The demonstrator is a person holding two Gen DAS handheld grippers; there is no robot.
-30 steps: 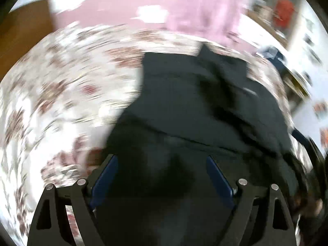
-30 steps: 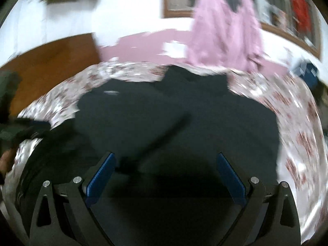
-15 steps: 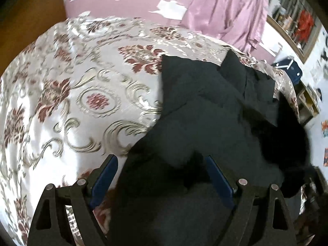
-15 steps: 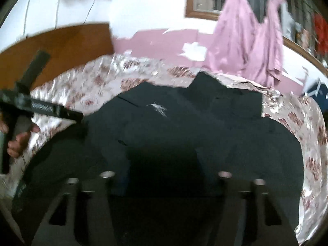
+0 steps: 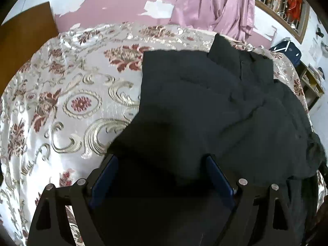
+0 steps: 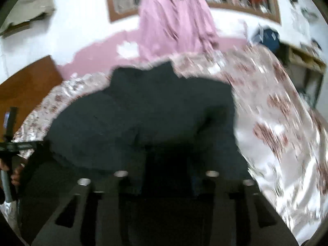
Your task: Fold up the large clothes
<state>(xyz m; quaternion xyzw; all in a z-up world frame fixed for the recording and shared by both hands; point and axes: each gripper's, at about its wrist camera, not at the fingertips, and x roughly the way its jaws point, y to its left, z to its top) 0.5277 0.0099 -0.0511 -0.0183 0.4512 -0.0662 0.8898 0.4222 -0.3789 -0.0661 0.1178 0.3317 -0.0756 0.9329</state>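
Bedspread point(image 5: 61, 106) first: shiny white satin with red flowers and gold scrolls, covering the bed, and on it lies the large black fabric garment point(image 5: 205, 102), rumpled and partly doubled over itself, its far edge close to the wall side of the bed. The left gripper point(image 5: 162, 176) hangs right over the garment's near edge, blue-padded fingers point(image 5: 104, 176) spread wide apart, black cloth lying between them but nothing pinched. Over to the right wrist view, badly blurred: the same black garment point(image 6: 153, 112) fills the middle, and the right gripper point(image 6: 166, 176) sits low over its near part. Its fingers look drawn closer together with dark cloth between them, but with this blur and darkness I cannot tell whether they are clamped on it. At the far left of that view a hand point(image 6: 16, 174) holds the other gripper's handle. Behind the bed, a pink satin dress point(image 5: 215, 6) hangs against the peeling pink-and-white wall point(image 5: 114, 4).
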